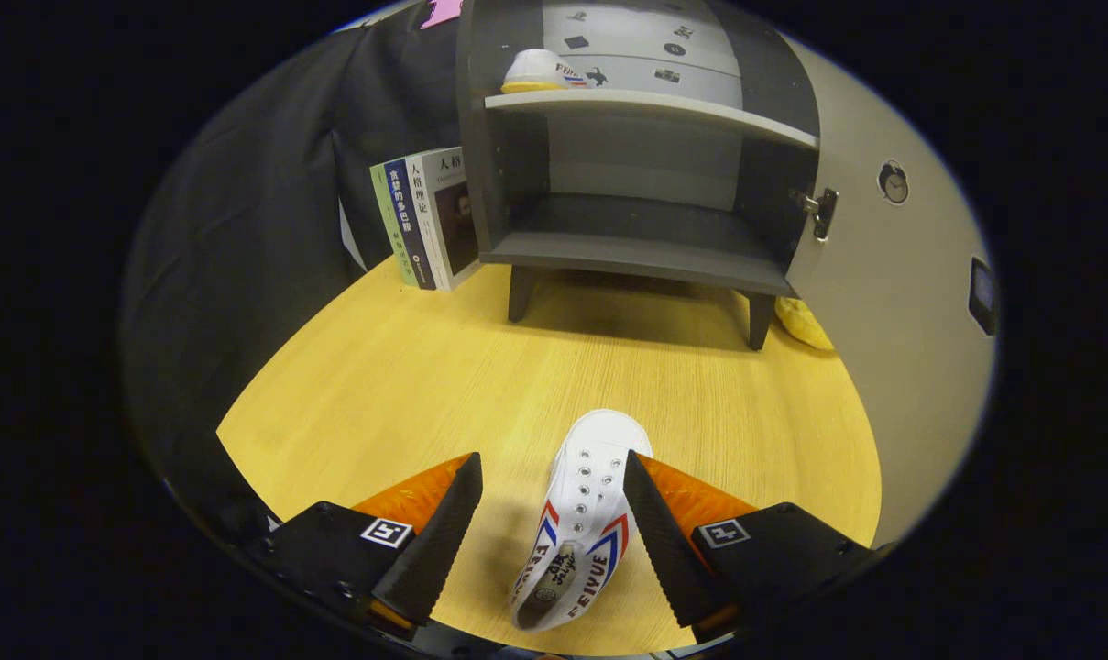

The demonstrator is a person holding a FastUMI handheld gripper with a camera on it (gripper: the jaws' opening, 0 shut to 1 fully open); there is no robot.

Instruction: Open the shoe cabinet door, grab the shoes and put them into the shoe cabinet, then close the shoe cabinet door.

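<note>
the open shoe cabinet (641, 174) holds one shoe (540, 71) on its upper shelf, while the gripper (554, 518) fingers spread around a second white shoe (579, 513) on the table (379, 385).

Matt white canvas shoe (583, 513) on a smooth, wood-grain table (407, 367). Ribbed black pads line the open gripper (554, 477). Cabinet (636, 247) matt grey.

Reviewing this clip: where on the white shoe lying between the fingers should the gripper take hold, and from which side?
Grip the white shoe across its midsection, pads on the striped side walls just behind the eyelets. Come from above and behind the heel: its toe points at the cabinet, and the open gripper already straddles it, the right finger close, the left one well apart.
</note>
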